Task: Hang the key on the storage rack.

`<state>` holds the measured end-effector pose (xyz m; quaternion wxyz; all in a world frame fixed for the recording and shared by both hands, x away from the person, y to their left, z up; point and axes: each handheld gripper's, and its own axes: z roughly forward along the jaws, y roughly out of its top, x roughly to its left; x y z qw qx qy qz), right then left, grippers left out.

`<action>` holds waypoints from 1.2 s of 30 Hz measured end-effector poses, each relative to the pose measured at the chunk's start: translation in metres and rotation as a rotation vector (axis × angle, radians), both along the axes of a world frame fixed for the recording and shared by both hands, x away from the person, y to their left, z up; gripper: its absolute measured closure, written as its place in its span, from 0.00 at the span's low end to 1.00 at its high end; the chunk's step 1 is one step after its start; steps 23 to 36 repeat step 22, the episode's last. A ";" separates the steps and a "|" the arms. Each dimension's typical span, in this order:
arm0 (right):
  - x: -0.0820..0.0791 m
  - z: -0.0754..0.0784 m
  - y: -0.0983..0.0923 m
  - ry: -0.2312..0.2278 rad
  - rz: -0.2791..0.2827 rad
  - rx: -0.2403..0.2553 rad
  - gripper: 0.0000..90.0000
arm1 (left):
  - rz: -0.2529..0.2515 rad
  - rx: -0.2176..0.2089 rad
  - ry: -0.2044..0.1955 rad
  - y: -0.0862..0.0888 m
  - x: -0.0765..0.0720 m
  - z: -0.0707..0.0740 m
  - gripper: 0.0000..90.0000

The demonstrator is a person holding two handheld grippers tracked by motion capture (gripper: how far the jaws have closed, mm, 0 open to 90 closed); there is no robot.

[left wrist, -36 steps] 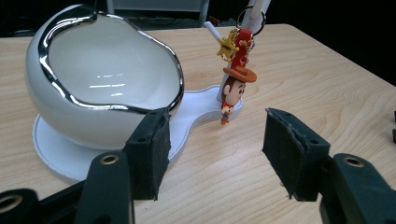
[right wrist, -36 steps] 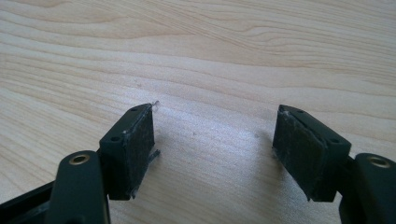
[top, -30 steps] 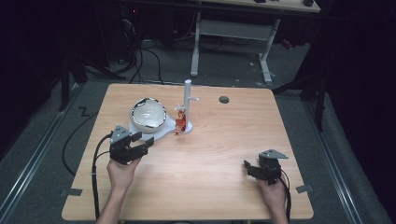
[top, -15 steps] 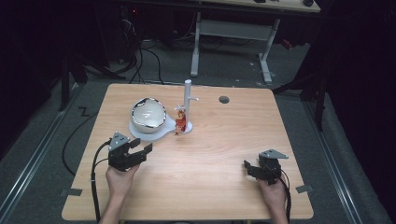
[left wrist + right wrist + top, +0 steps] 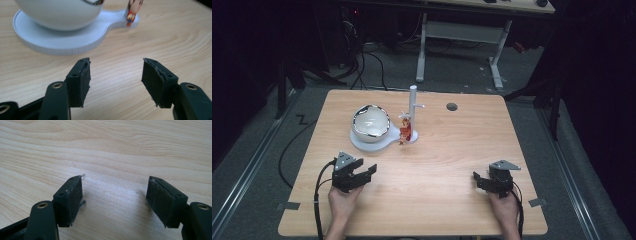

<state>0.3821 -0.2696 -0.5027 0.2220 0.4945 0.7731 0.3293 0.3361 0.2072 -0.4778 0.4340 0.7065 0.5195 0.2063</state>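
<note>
This place looks like a lab or a test room, not a home. A plain wooden surface [image 5: 452, 160] stands alone on a grey floor [image 5: 532, 90], and the room around it is dark. At 12 o'clock behind it there is a second desk with a white metal frame [image 5: 462, 35]. At 11 o'clock many black cables [image 5: 362, 55] lie loose on the floor, and pieces of grey tape [image 5: 288, 206] mark the floor at 8 o'clock.

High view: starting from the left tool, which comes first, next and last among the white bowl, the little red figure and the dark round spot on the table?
From the left tool:
1. White bowl, straight behind it on the white base.
2. Little red figure, to the bowl's right, at the post's foot.
3. Dark round spot, far side, right of the post.
</note>
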 end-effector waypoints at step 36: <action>0.000 0.000 0.000 0.000 0.000 0.000 0.33 | 0.060 0.186 0.095 -0.015 0.000 -0.030 0.26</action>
